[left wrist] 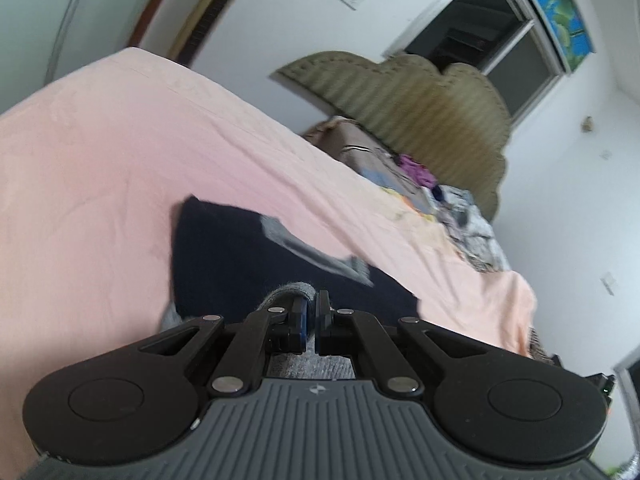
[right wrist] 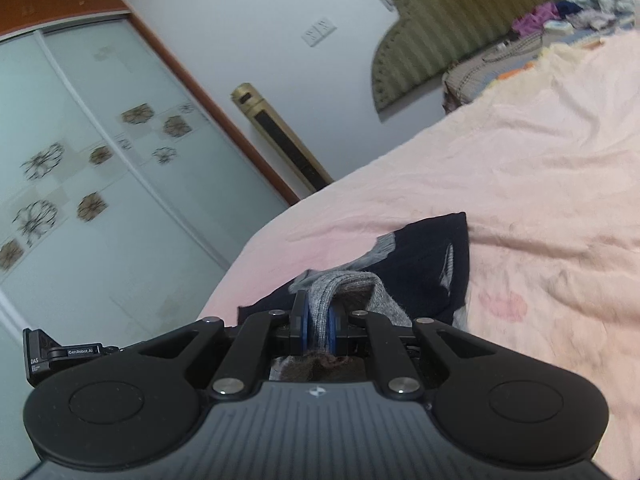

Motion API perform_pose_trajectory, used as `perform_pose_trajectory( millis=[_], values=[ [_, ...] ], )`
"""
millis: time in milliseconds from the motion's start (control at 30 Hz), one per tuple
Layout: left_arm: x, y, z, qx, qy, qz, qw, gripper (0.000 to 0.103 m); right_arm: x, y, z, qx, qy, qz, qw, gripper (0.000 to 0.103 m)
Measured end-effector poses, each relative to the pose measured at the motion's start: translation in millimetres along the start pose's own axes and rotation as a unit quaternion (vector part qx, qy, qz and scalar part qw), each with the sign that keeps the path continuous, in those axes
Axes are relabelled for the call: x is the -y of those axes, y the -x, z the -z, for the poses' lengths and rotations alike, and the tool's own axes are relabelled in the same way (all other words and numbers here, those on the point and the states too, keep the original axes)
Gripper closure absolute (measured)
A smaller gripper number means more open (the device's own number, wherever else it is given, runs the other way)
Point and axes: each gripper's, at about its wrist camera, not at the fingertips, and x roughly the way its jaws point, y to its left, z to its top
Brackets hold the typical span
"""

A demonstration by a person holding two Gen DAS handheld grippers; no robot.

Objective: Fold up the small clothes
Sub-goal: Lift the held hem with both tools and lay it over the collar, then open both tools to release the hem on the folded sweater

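In the left wrist view, your left tongs (left wrist: 312, 304) are nearly closed, with only a thin slit between the pads. A grey knit edge (left wrist: 286, 290) of the dark navy garment (left wrist: 224, 256) curls over the left finger, but you cannot tell from here whether the fabric is actually pinched. The garment spreads out just ahead of the tongs and to their left, lying on the pink bedsheet (left wrist: 120, 152), with a grey band (left wrist: 304, 252) crossing it ahead and slightly right. Far ahead to the right sits a heap of mixed clothes (left wrist: 420, 176) against the olive striped headboard (left wrist: 420, 112), well apart from the garment.

In the right wrist view, your right tongs (right wrist: 318, 320) are clamped on a fold of grey knit fabric (right wrist: 344, 284) — it bunches between the blue pads (right wrist: 306, 326) and rises ahead of them. The navy body of the garment (right wrist: 424, 256) lies just ahead and to the right on the pink bedsheet (right wrist: 520, 184), with a grey patch (right wrist: 382, 248) near its far edge. To the left of the tongs stand frosted sliding doors (right wrist: 88, 168) with flower prints and a gold column unit (right wrist: 280, 140) — both beyond the bed. The headboard (right wrist: 440, 28) and clothes heap (right wrist: 568, 8) sit far ahead to the right.
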Motion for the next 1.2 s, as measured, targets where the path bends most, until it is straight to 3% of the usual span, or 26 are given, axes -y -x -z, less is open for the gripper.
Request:
perform_pose_trajectory(
  millis=[267,533,567,667,700,767,800,867,1033,1133,1200],
  values=[
    [-31,-74,-48,-0.001,0.040,-0.064,0.9972,0.101,34,-67,-27,-0.017,-0.036,0.035,0.999,0.093],
    [-75,-144,-58,-0.068,0.084,-0.097,0.9894,0.098,69,-132,-43,-0.044,-0.066,0.091,0.993,0.092],
    [-82,-145,-57,-0.074,0.099,-0.089,0.9884,0.086,71,-139,-43,-0.054,-0.064,0.104,0.991,0.092],
    [-92,-131,-54,-0.063,0.119,-0.067,0.9886,0.029,78,-152,-41,-0.068,-0.071,0.117,0.988,0.086],
    [-91,-123,-52,-0.052,0.115,-0.067,0.9897,0.020,79,-153,-40,-0.070,-0.071,0.114,0.988,0.080],
    [-87,-106,-49,-0.039,0.096,-0.069,0.9922,0.019,80,-154,-41,-0.070,-0.070,0.102,0.990,0.067],
    [-85,-100,-47,-0.042,0.091,-0.065,0.9929,0.019,80,-154,-41,-0.070,-0.069,0.094,0.991,0.057],
    [-81,-94,-42,-0.060,0.090,-0.046,0.9931,0.020,76,-153,-41,-0.069,-0.066,0.084,0.992,0.047],
    [-76,-90,-18,-0.102,0.078,-0.032,0.9912,0.029,67,-145,-42,-0.060,-0.058,0.082,0.993,0.044],
    [-72,-86,-9,-0.106,0.067,-0.010,0.9920,0.029,70,-136,-44,-0.047,-0.068,0.073,0.994,0.032],
    [-74,-92,-6,-0.122,0.076,0.001,0.9896,0.029,71,-131,-46,-0.043,-0.065,0.078,0.994,0.029]
  ],
)
